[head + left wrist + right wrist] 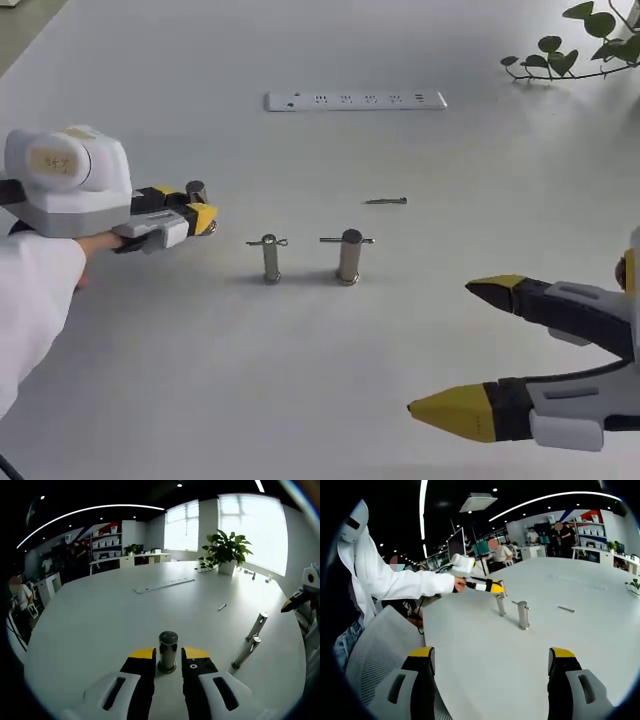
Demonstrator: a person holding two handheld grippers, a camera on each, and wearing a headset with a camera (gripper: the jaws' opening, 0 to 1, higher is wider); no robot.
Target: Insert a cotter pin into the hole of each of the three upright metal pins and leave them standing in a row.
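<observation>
Silvery metal pin (168,642), upright, flat-topped; clasped by left tool (168,656).

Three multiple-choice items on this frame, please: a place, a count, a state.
1. The loose cotter pin lies: A between the standing metal pins and the power strip; B in a claw; C atop the power strip.
2. Metal pins already carrying a cotter pin: A one; B two; C three.
3. The right claw is: A open; B shut on a pin; C shut on a cotter pin.
Key: A, it lies beyond the pins; B, both standing pins show one; A, its tips stand wide apart.
</observation>
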